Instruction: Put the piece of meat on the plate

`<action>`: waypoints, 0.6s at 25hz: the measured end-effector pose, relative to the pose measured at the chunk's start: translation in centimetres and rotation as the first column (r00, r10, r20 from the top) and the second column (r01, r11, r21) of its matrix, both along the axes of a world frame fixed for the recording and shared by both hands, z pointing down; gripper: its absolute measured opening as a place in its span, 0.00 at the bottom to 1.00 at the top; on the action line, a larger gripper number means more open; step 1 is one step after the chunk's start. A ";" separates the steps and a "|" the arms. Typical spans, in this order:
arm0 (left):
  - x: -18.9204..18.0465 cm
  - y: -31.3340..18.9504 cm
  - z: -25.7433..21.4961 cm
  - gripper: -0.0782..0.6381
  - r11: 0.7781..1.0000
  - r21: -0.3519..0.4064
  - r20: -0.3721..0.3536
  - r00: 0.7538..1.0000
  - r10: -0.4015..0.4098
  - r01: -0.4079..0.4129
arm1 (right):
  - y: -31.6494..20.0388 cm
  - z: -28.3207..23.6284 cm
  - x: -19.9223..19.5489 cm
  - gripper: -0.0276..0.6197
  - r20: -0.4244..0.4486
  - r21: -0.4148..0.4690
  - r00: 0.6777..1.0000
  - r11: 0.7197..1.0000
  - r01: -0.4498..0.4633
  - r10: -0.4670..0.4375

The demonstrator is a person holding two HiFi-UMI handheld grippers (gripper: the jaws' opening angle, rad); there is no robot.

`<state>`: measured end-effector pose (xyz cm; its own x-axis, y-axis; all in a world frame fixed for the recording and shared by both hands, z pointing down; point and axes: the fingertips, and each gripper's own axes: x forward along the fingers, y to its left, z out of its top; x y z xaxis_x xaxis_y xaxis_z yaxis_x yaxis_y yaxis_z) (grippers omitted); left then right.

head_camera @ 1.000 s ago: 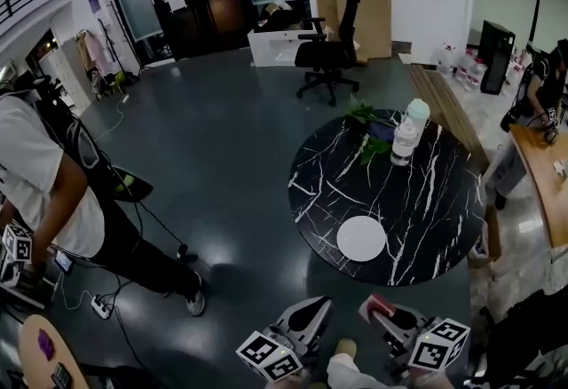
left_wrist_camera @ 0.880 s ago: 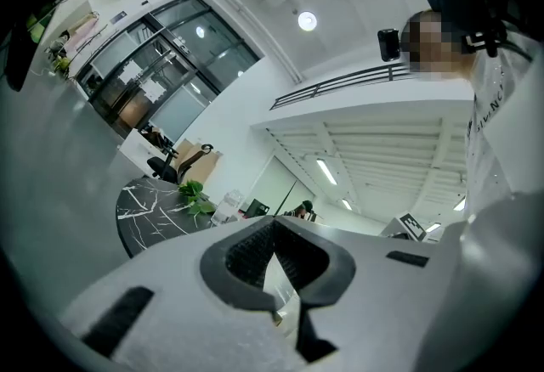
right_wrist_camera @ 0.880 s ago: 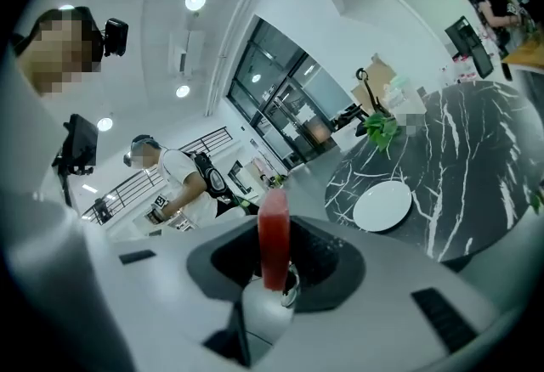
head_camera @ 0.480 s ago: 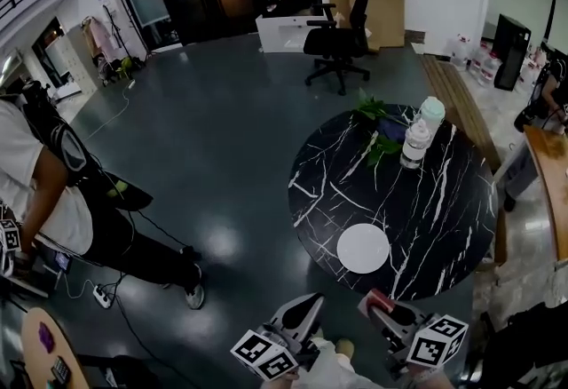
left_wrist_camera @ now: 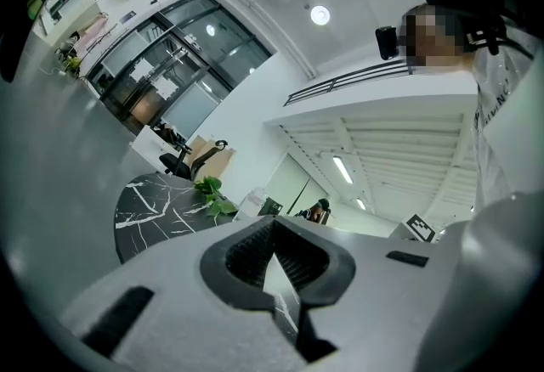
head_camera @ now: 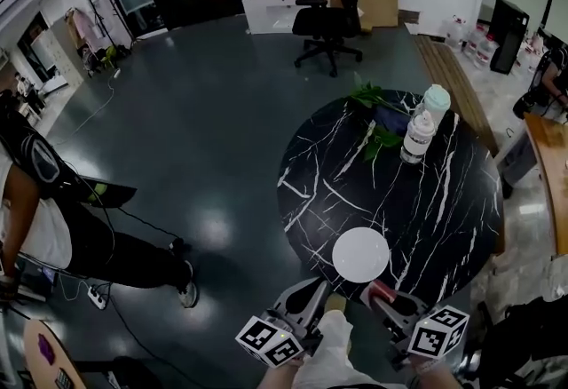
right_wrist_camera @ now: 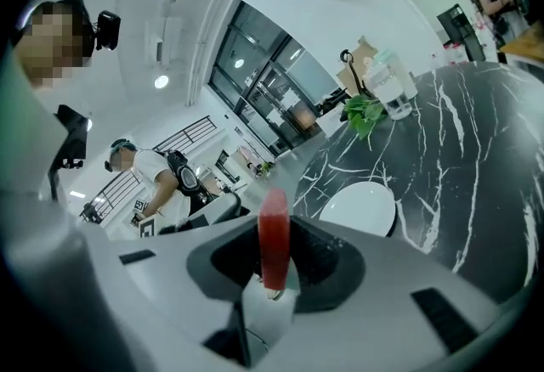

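A white plate (head_camera: 360,255) lies on the near part of the round black marble table (head_camera: 444,201). My right gripper (head_camera: 388,297) hovers at the table's near edge, just right of the plate, shut on a red piece of meat (head_camera: 379,291). In the right gripper view the meat (right_wrist_camera: 274,230) stands upright between the pads of that gripper (right_wrist_camera: 273,264), with the plate (right_wrist_camera: 361,207) just beyond. My left gripper (head_camera: 304,305) is near the table's edge, left of the plate. Its jaws (left_wrist_camera: 274,228) meet at the tips with nothing between them.
At the table's far side stand two plastic bottles (head_camera: 417,137), a pale cup (head_camera: 435,100) and a green plant (head_camera: 373,99). An office chair (head_camera: 324,19) is on the floor beyond. A person (head_camera: 35,210) bends over at the far left.
The table and plate have come closer in the head view. Both grippers moved forward to the table's near edge, the right one still holding the meat.
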<state>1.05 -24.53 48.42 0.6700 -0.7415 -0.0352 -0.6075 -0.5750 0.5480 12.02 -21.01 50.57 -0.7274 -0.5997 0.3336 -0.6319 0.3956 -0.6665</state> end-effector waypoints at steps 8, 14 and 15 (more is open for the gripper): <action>-0.1 -6.3 2.4 0.12 1.000 0.003 0.032 0.999 -0.022 0.022 | -5.9 3.9 -0.7 0.18 -0.030 -0.075 0.999 0.997 0.012 -0.014; -2.4 -9.1 5.2 0.12 0.994 -0.030 0.031 0.994 -0.103 0.104 | -8.7 7.9 -1.6 0.18 -0.086 -0.171 0.994 0.984 0.048 -0.063; -2.7 -9.4 5.7 0.12 0.993 -0.037 0.030 0.993 -0.111 0.112 | -9.0 8.5 -1.6 0.18 -0.092 -0.191 0.993 0.980 0.049 -0.068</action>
<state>-1.61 -33.90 54.17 0.5835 -0.8120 0.0124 -0.6819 -0.4816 0.5506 10.39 -29.99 59.09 -0.7179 -0.4768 0.5072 -0.6768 0.3076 -0.6688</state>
